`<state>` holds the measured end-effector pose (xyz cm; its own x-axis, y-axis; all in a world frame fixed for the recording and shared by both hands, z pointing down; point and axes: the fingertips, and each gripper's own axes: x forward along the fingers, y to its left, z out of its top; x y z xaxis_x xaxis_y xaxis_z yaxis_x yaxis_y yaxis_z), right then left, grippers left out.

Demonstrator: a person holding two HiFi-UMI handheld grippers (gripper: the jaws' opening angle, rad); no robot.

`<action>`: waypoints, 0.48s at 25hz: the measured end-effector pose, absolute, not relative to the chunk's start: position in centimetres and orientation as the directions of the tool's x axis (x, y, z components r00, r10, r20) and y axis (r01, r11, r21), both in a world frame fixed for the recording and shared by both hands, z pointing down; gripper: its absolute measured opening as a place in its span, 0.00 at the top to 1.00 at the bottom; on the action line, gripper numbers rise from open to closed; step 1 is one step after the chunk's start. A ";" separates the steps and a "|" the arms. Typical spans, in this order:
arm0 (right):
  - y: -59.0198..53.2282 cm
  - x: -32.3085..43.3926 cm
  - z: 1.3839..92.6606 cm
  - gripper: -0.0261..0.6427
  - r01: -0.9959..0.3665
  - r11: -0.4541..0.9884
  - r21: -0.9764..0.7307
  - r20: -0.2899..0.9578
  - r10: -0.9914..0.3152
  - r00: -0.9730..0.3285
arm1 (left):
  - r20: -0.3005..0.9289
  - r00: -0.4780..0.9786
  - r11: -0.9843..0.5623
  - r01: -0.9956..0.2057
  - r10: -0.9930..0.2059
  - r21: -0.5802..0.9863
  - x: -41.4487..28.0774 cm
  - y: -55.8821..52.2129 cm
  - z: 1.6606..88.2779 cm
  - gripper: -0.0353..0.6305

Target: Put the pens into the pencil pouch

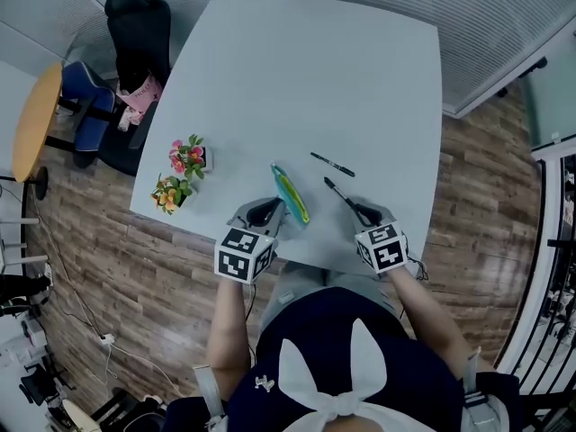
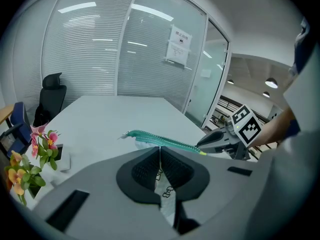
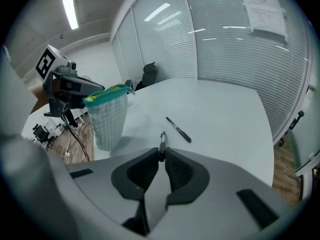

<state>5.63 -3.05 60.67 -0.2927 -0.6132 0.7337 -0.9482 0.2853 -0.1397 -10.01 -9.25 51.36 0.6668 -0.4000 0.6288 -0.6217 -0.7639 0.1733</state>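
A checked pencil pouch (image 1: pixel 291 196) with a green zipper rim stands up from the table's near edge. My left gripper (image 1: pixel 266 212) is shut on its lower fabric (image 2: pixel 161 185), and the open zipper edge (image 2: pixel 160 140) stretches ahead of the jaws. My right gripper (image 1: pixel 362 211) is shut on a black pen (image 1: pixel 338 193), whose tip (image 3: pixel 162 140) sticks out past the jaws, lifted off the table. A second black pen (image 1: pixel 332 164) lies loose on the table beyond it (image 3: pixel 178 130). The pouch (image 3: pixel 107 115) hangs to the left in the right gripper view.
The white table (image 1: pixel 306 79) stretches away behind the pens. Two small flower pots (image 1: pixel 180 176) stand at its left near corner. A black office chair (image 1: pixel 135 25) and a blue seat (image 1: pixel 90 97) stand off the table's left side.
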 end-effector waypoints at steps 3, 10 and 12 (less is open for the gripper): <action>-3.3 5.9 59.2 0.89 -0.942 0.299 -0.151 0.711 -0.629 -0.314 | 0.624 0.666 -0.758 -0.629 -0.409 0.174 -9.6 -9.0 51.0 0.91; -4.1 6.7 55.4 0.89 -0.937 0.302 -0.177 0.655 -0.674 -0.342 | 0.618 0.661 -0.749 -0.641 -0.426 0.169 -9.0 -8.8 50.1 0.91; -4.5 6.8 54.5 0.89 -0.935 0.303 -0.182 0.637 -0.688 -0.347 | 0.616 0.660 -0.746 -0.644 -0.431 0.168 -9.1 -8.9 50.1 0.91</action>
